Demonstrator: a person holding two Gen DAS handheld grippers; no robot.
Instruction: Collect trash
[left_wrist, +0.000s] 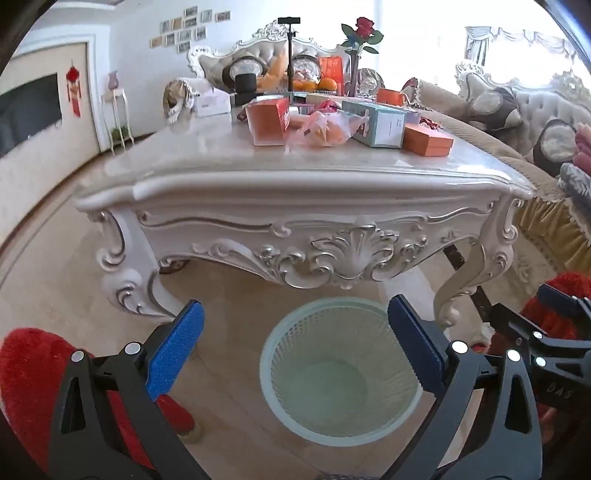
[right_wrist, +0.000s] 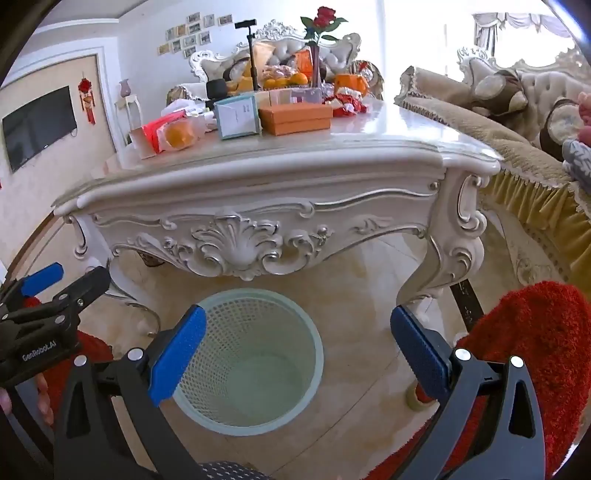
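A pale green mesh wastebasket (left_wrist: 341, 371) stands on the floor in front of the ornate white coffee table (left_wrist: 295, 177); it looks empty. It also shows in the right wrist view (right_wrist: 251, 362). My left gripper (left_wrist: 295, 347) is open and empty, above the basket. My right gripper (right_wrist: 297, 350) is open and empty, just right of the basket. Red and white crumpled wrappers (right_wrist: 345, 101) lie on the table's far part. A clear bag with oranges (left_wrist: 325, 129) lies among the boxes.
Orange boxes (right_wrist: 295, 116), a teal box (right_wrist: 236, 120), a fruit bowl, a vase with a rose (left_wrist: 364, 33) crowd the table's far half. A sofa with a fringed cover (left_wrist: 517, 177) runs along the right. Red fuzzy sleeves (right_wrist: 535, 343) flank the grippers.
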